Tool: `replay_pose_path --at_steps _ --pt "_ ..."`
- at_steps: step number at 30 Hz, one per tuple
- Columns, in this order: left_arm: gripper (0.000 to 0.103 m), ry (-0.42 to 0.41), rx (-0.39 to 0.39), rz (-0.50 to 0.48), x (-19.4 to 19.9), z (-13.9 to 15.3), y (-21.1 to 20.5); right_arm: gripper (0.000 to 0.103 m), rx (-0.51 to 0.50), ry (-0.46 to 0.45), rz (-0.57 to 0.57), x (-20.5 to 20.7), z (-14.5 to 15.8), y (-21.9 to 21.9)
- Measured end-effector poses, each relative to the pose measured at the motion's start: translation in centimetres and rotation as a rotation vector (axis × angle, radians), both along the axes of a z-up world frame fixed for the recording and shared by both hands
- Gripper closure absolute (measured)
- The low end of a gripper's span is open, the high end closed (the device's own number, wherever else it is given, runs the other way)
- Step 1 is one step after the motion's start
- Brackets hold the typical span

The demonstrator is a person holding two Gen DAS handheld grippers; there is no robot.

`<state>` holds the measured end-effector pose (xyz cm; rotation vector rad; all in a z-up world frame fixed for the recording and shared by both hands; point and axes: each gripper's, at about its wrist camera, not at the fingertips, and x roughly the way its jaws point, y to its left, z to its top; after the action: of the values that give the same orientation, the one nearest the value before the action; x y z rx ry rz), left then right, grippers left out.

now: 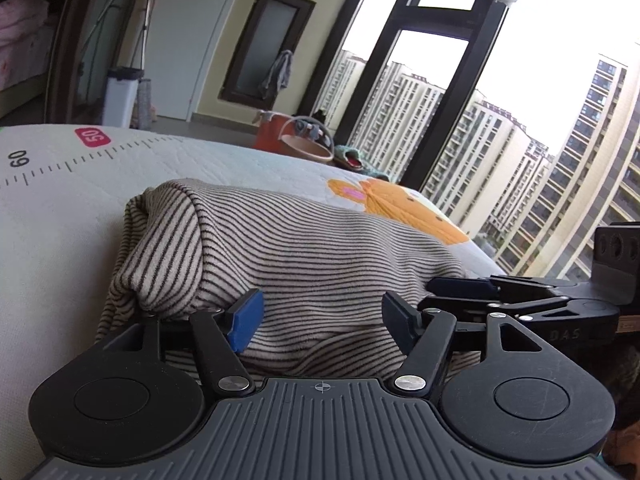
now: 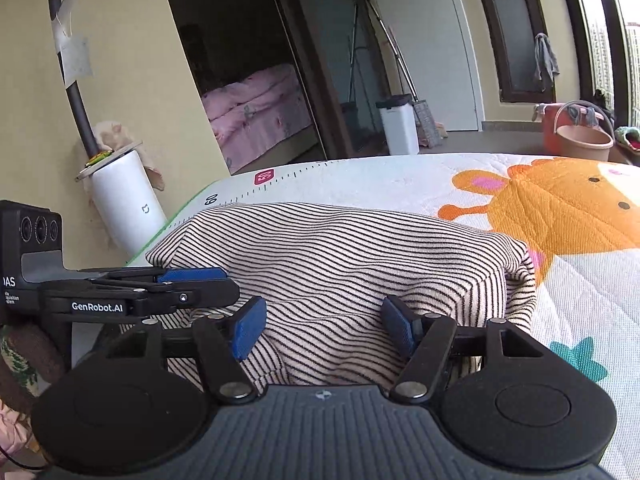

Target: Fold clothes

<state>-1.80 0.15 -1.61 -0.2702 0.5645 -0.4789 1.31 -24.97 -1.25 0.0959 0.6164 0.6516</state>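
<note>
Two wrist views are filled by a quilted mat [image 1: 60,216] printed with a ruler scale and an orange cartoon animal [image 2: 560,208]; the surface beneath the mat is hidden, so what carries it cannot be told. On the scale, "60" in black and "50" on a red tag can be read; the other marks are too small to make out.

On the mat, beside the orange cartoon animal, a striped garment [image 1: 304,248] lies bunched in a folded heap. Its near edge is cut off behind the gripper bodies, and its sleeves and collar cannot be made out.

The left hand-held gripper [image 1: 320,320] is seen with its blue pads spread apart over the near part of the striped garment; no cloth is pinched between them. The right hand-held gripper [image 2: 322,326] is likewise spread wide above the same garment, with nothing clamped. Each is also seen side-on in the other's view, close beside it: "GenRobot.AI" is read on the left one's body, with "AS" of a cropped word above it, and "DAS" faintly on the right one's.

Past the mat, a white bin [image 2: 400,124], a pink basin [image 2: 584,142] and a white cylinder [image 2: 128,208] bearing a small logo are seen. A knitted sleeve at the picture edges is only partly shown.
</note>
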Motion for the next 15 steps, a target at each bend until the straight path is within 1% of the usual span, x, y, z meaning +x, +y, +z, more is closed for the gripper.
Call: replay_pose_path --at_steps 2,3,5,7,8,9,11,14,15 --pt "0.026 -0.021 -0.052 -0.054 -0.5 1.3 0.1 0.036 -0.031 -0.026 -0.003 -0.4 -0.2 0.6" --pt "0.024 -0.061 -0.032 -0.053 -0.7 2.5 0.0 0.031 -0.052 -0.041 0.003 -0.6 -0.3 1.0" --pt "0.008 -0.134 0.019 -0.041 -0.7 4.7 -0.1 0.025 -0.088 -0.065 0.019 -1.0 -0.4 1.7" --pt "0.008 -0.144 0.086 -0.013 0.6 5.9 0.0 0.024 -0.102 -0.073 0.022 -1.2 -0.4 2.0" --pt "0.008 -0.132 0.115 0.009 1.4 6.0 0.1 0.024 -0.096 -0.071 0.023 -1.1 -0.4 1.9" --pt "0.008 -0.104 0.15 0.035 2.8 5.9 0.3 0.024 -0.084 -0.065 0.024 -1.1 -0.4 1.7" --pt "0.008 -0.011 0.211 0.066 6.2 4.8 0.9 0.024 -0.051 -0.045 0.027 -0.9 -0.1 1.2" --pt "0.008 0.089 0.287 0.075 9.7 2.5 1.3 0.024 0.029 -0.003 0.037 -0.4 1.2 -0.5" --pt "0.008 0.094 0.293 0.067 10.0 2.2 1.4 0.023 0.05 -0.007 0.029 -0.3 1.8 -1.3"
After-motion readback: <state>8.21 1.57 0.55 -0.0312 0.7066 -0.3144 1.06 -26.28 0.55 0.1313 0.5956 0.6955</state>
